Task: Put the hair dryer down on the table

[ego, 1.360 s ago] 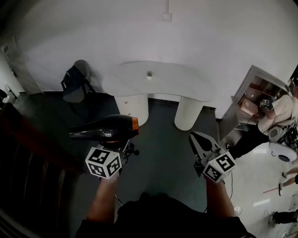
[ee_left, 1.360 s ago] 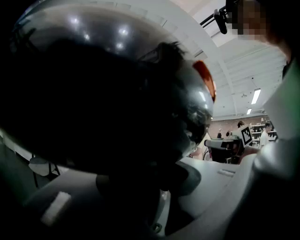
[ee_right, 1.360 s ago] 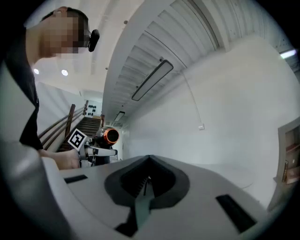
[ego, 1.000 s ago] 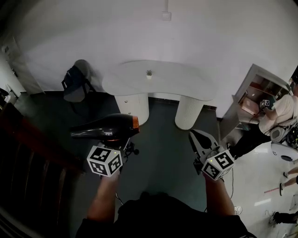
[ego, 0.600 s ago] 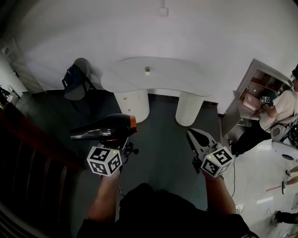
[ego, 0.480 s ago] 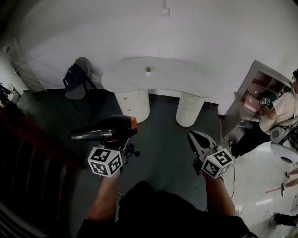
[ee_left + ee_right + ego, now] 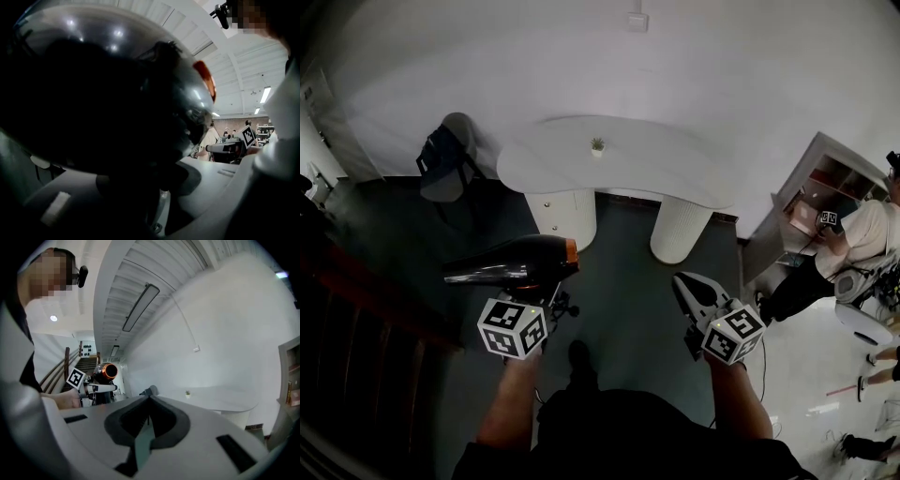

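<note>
A black hair dryer [image 7: 511,262] with an orange ring at its rear hangs level above the dark floor. My left gripper [image 7: 534,292] is shut on its handle, and in the left gripper view the dryer's glossy body [image 7: 108,93] fills most of the picture. My right gripper [image 7: 689,291] is held apart at the right, jaws shut with nothing between them [image 7: 149,401]. The white curved table [image 7: 619,164] stands ahead on two round pedestals, with a small plant [image 7: 597,145] on it. The right gripper view also catches the table [image 7: 220,401].
A chair with a dark bag [image 7: 445,164] stands left of the table by the wall. At the right are an open shelf cabinet [image 7: 825,178] and a person [image 7: 853,244]. A dark wooden stair rail [image 7: 366,309] runs along the left.
Both grippers have sunk slightly and moved toward the table, the dryer still in the left one. A foot now shows on the floor between the arms.
</note>
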A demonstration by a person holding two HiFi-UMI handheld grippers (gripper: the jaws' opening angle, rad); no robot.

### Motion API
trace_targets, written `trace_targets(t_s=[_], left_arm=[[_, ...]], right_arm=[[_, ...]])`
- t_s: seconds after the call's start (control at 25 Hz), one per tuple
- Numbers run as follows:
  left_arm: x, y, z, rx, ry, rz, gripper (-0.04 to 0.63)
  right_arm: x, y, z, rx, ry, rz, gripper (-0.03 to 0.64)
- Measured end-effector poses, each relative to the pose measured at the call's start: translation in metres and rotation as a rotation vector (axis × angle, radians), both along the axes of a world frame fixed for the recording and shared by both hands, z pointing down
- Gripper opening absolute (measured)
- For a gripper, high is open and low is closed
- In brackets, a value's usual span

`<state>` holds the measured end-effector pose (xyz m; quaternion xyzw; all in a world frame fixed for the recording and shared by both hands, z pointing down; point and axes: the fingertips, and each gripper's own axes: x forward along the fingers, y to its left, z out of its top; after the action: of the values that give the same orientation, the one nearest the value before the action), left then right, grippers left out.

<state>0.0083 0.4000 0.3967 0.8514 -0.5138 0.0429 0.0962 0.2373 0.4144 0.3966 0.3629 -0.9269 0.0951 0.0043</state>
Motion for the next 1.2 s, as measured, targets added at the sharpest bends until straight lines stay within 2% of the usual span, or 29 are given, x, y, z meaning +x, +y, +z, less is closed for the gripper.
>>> trace_targets(t_s=[0.24, 0.56, 0.96, 1.2], left_arm=[[-0.028, -0.072, 0.009, -0.017, -0.001, 0.028, 0.146], [-0.084, -0.169, 0.003, -0.026, 0.013, 0.050, 0.146], [-0.162, -0.221, 0.007, -0.013, 0.016, 0.035, 0.146], [-0.190, -0.242, -0.001, 0.016, 0.038, 0.003, 0.146]], right_arm=[[-0.030, -0.068, 0.008, -0.039, 0.007, 0.027, 0.012], [-0.094, -0.159, 0.010, -0.084, 0.015, 0.022, 0.012], [-0.164, -0.217, 0.011, -0.070, 0.020, 0.023, 0.012], [-0.188, -0.235, 0.018, -0.095, 0.053, -0.004, 0.012]])
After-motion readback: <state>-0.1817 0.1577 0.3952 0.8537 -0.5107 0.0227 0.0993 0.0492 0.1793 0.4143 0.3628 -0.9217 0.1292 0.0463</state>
